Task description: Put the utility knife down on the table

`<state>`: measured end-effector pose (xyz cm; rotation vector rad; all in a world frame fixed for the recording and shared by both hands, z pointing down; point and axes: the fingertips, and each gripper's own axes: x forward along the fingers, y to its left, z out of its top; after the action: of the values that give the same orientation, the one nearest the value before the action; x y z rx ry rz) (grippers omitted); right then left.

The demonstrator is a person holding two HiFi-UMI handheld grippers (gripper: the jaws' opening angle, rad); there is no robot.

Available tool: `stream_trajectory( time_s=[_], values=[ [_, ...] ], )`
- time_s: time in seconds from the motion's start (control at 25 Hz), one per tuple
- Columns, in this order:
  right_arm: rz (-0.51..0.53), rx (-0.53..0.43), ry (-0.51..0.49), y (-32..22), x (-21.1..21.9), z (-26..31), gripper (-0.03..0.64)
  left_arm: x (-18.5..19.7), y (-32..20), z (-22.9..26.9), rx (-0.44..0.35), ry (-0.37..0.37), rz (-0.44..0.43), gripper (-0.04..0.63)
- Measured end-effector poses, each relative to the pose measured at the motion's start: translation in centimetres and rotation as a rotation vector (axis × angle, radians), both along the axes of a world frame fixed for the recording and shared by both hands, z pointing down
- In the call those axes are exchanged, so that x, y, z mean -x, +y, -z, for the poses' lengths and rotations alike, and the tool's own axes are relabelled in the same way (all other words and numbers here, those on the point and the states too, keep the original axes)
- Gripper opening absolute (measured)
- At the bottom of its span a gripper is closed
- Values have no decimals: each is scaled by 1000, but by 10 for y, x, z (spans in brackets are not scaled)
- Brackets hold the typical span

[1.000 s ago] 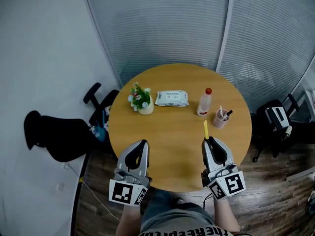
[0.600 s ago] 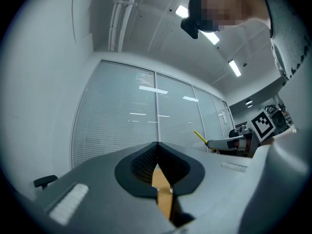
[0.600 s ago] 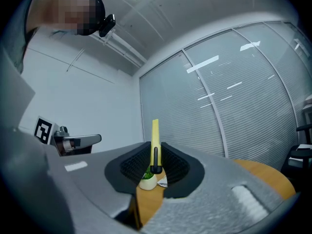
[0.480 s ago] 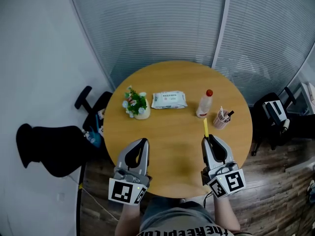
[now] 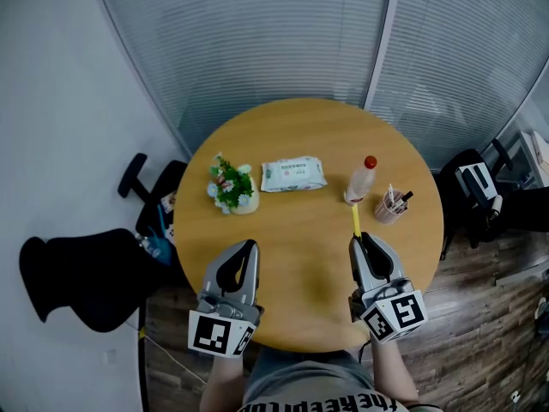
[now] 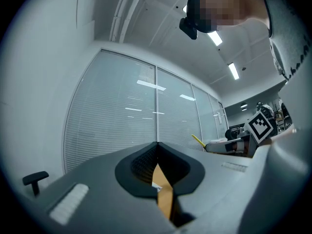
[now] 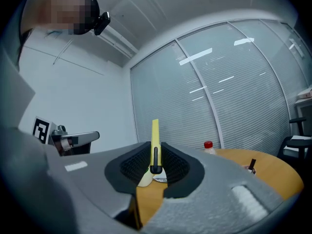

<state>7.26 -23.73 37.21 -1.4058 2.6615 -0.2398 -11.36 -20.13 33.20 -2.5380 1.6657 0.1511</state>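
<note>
The slim yellow plastic utility knife (image 7: 155, 133) has a black slider. The grey left gripper (image 5: 248, 247) and grey right gripper (image 5: 361, 240) have black ribbed pads and black-and-white checked cubes. The round honey-brown wooden table (image 5: 300, 127) bears a green-leaved, pink-flowered plant in a cream pot (image 5: 230, 185), a white-and-green wipes pack (image 5: 293, 173) and a white red-capped bottle (image 5: 360, 181). The far pale grey blinds (image 5: 257, 41) are finely striped.

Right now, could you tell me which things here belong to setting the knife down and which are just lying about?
In the job: utility knife, shut in the right gripper; table.
Lying about: flower pot, wipes pack, bottle, pen cup; left gripper, shut and empty.
</note>
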Motion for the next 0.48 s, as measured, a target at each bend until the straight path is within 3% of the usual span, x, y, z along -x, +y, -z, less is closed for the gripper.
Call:
stream_trajectory(
  time_s=[0.48],
  values=[
    [-46, 154, 47, -27, 12, -55, 67, 14, -35, -27, 60, 17, -54, 11]
  ],
)
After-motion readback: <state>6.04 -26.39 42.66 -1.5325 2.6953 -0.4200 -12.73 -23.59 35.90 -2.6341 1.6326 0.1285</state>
